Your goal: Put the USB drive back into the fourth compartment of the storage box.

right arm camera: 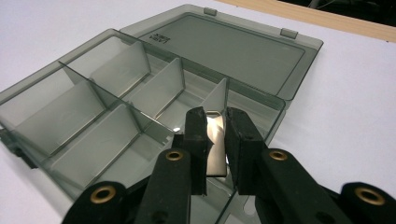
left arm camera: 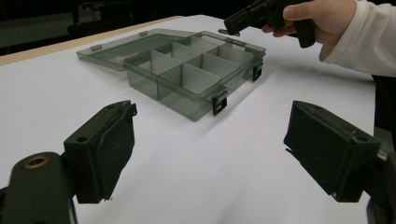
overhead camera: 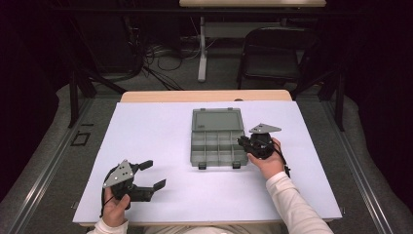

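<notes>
- Around us, we see a white sheet [overhead camera: 160, 146] covering the table, with nothing between our grippers and the organizer box [overhead camera: 217, 146].
- We rest the left gripper [overhead camera: 151, 174] low at the near left, jaws spread wide and bare.
- We hold the right gripper [right arm camera: 216, 140] over the box's right end, clamped on a clear divider [right arm camera: 215, 144].
- Its lid [right arm camera: 233, 46] lies open; the compartments look bare.

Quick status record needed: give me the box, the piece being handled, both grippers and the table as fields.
box: grey compartment box, lid open and lying flat behind it
held piece: clear divider panel, upright over the box's right end
right gripper: shut on the divider panel
left gripper: open, nothing between its jaws, over bare table left of the box
table: white top
</notes>
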Demonstrator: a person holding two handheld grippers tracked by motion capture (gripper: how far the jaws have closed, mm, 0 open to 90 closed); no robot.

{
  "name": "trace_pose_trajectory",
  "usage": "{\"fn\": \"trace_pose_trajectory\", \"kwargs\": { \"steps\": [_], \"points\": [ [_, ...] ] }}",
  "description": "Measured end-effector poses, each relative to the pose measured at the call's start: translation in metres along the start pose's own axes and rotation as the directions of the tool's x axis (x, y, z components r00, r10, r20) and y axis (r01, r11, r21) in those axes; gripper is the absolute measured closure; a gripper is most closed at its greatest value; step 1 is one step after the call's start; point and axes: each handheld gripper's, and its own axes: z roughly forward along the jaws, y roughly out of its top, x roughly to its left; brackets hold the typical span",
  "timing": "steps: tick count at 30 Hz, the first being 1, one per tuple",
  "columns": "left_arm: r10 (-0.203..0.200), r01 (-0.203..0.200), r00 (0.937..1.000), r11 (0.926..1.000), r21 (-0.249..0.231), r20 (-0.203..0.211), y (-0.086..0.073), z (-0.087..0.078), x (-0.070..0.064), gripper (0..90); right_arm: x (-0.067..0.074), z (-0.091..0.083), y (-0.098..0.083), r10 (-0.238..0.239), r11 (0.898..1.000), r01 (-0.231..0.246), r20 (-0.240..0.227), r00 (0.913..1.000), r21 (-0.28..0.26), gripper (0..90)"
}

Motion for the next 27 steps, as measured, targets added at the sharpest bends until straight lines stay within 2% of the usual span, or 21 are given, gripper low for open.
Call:
{"fn": "trace_pose_trajectory", "kwargs": {
  "steps": [7, 20, 27],
  "points": [
    [0.0, 0.0, 1.0, 1.0, 0.001, 0.001, 0.0, 0.0, 0.0, 15.6, -0.003, 0.011, -0.003, 0.016, 1.0, -0.016, 0.018, 0.9997, 0.004, 79.6],
    [-0.003, 0.003, 1.0, 1.0, 0.001, 0.001, 0.0, 0.001, 0.0, 15.6, -0.005, 0.019, -0.003, 0.043, 0.999, -0.043, 0.04, 0.9983, -0.003, 79.6],
    [-0.004, 0.004, 1.0, 1.0, -0.001, -0.001, 0.0, 0.001, 0.0, 15.6, -0.001, 0.022, 0.006, 0.015, 1.0, -0.015, 0.043, 0.9989, -0.005, 79.6]
  ]
}}
